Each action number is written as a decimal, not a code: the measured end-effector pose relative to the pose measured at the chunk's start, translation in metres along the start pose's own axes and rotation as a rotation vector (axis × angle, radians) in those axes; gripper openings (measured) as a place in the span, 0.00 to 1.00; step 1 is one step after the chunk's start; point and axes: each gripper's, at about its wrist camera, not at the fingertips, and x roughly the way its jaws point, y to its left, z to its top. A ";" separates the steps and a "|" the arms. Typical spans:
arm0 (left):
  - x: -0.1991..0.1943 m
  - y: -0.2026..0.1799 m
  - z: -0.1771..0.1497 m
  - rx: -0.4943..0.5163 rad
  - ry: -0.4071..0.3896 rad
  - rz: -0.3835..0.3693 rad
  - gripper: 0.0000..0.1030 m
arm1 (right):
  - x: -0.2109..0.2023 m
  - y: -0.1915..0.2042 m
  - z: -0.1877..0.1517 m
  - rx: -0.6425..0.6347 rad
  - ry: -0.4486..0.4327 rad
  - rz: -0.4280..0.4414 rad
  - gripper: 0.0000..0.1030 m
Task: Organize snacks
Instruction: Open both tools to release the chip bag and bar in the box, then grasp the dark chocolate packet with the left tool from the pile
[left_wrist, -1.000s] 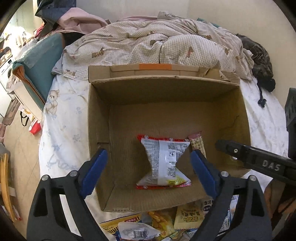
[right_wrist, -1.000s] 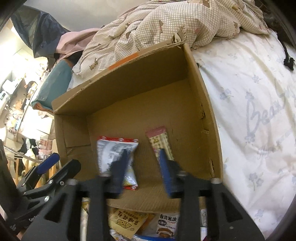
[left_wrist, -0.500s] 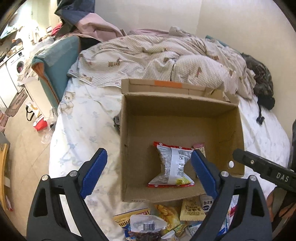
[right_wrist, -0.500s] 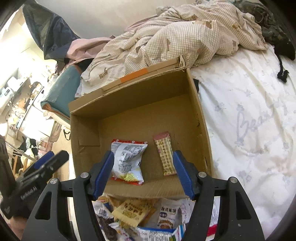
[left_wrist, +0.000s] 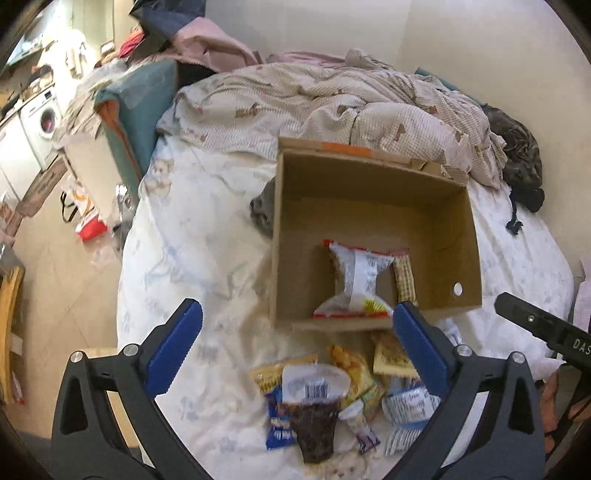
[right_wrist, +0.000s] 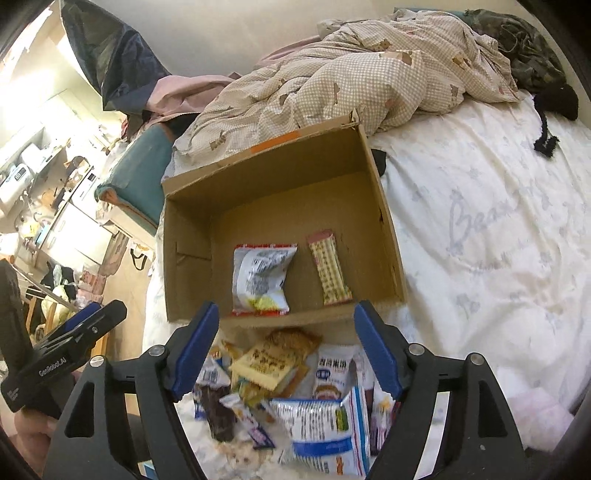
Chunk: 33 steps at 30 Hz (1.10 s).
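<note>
An open cardboard box stands on the bed. Inside it lie a white and red snack bag and a slim yellow snack bar. A heap of loose snack packets lies on the sheet in front of the box. My left gripper hangs above the heap, its jaws still opening wide with nothing between them. My right gripper hovers over the heap near the box's front wall, jaws also opening and empty.
A rumpled checked duvet is piled behind the box. Dark clothing lies at the bed's right. The bed's left edge drops to a floor with a red bag and a teal cushion.
Both grippers have pulled back and up from inside the box to above the heap. The right gripper's jaws have widened and left the snack bar in the box.
</note>
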 end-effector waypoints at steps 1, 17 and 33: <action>-0.001 0.002 -0.003 -0.003 0.003 0.002 0.99 | -0.002 0.000 -0.003 0.001 0.001 0.001 0.76; 0.012 0.040 -0.039 -0.141 0.134 0.084 0.99 | -0.007 -0.003 -0.050 0.097 0.088 0.039 0.77; 0.083 -0.016 -0.109 0.035 0.435 0.090 0.82 | 0.006 -0.008 -0.049 0.136 0.117 0.020 0.77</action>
